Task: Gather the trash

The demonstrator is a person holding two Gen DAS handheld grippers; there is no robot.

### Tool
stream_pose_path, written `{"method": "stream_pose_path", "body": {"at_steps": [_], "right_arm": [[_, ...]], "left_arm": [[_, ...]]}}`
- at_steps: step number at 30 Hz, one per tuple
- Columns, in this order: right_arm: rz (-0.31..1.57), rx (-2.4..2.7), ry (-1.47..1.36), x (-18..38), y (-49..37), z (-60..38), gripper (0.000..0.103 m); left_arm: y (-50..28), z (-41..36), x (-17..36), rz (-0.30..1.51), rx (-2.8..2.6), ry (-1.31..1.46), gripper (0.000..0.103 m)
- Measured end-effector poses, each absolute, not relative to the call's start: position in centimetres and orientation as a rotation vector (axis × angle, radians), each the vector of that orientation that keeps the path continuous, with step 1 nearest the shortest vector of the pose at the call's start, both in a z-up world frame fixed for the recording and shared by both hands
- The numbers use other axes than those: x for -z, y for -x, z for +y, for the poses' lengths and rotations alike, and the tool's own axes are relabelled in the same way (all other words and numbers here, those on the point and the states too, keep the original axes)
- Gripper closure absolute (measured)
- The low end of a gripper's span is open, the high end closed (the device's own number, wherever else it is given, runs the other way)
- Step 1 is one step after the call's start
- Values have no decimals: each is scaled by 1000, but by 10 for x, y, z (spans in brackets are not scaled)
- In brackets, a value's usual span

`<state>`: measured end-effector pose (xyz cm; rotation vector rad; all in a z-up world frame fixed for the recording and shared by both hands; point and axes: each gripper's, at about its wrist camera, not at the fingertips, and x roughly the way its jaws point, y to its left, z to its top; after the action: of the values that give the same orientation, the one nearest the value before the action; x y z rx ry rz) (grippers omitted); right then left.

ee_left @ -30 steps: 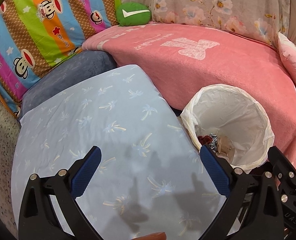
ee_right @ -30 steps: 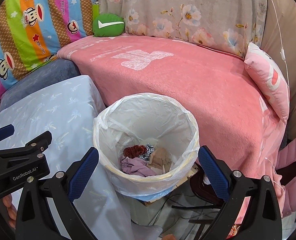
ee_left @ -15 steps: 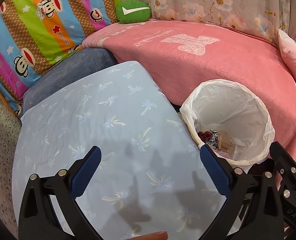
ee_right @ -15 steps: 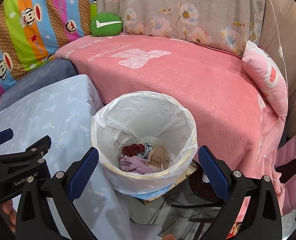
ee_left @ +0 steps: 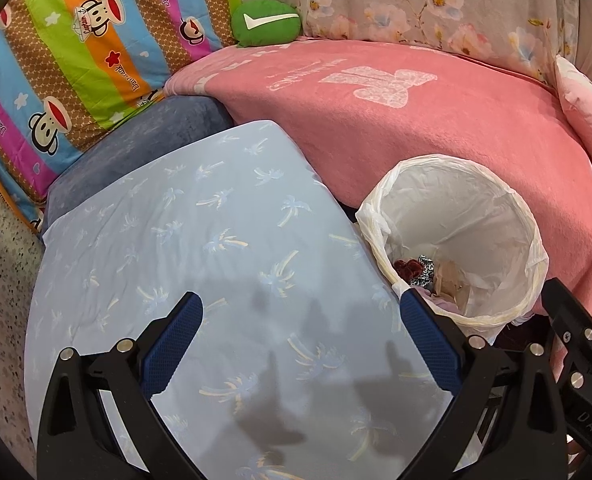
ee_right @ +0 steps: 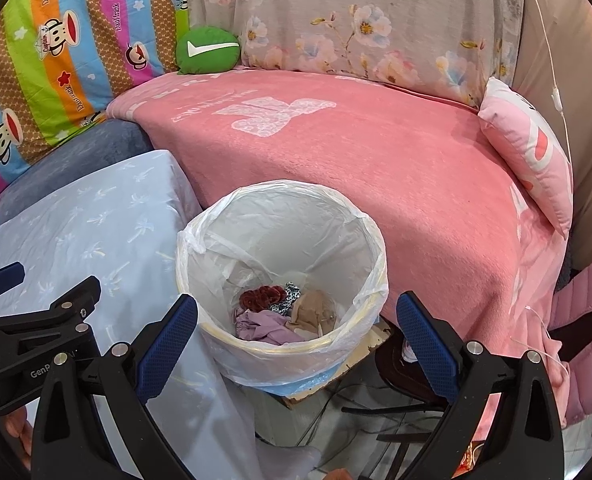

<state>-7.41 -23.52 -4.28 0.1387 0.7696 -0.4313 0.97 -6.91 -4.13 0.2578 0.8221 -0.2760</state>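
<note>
Trash (ee_right: 284, 314) lies at the bottom of the lined bin (ee_right: 216, 240) beside the blue-covered table (ee_left: 184, 240), and we hold left gripper (ee_left: 300, 344) and right gripper (ee_right: 296, 344) spread and empty, apparently between pickups, so we must next find another scrap.

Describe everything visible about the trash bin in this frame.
The bin is a round, upright pail lined with a thin white plastic bag folded over its rim. It is mostly empty: at the bottom lie a dark red crumpled piece, a lilac cloth, a tan scrap and a black-and-white patterned bit. It stands between the pale blue palm-print cover and the pink blanket. Neither tool touches it.
</note>
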Motion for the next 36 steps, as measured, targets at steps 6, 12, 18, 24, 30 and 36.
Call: {"method": "stream_pose_path", "body": {"at_steps": [6, 12, 18, 24, 30, 36], "right_arm": [[772, 438, -143, 44, 76, -237, 6], [774, 440, -147, 45, 76, -238, 6], [775, 442, -150, 45, 77, -239, 6], [773, 443, -152, 45, 77, -239, 6], [774, 446, -156, 45, 78, -241, 6], [775, 448, -159, 46, 79, -244, 6]], "left_arm": [[-8, -72, 42, 826, 277, -265, 8], [-7, -73, 42, 827, 279, -269, 8], [-7, -75, 43, 822, 280, -275, 8], [-7, -78, 43, 823, 285, -280, 8], [-7, -80, 44, 830, 290, -286, 8], [-8, -80, 45, 832, 287, -285, 8]]}}
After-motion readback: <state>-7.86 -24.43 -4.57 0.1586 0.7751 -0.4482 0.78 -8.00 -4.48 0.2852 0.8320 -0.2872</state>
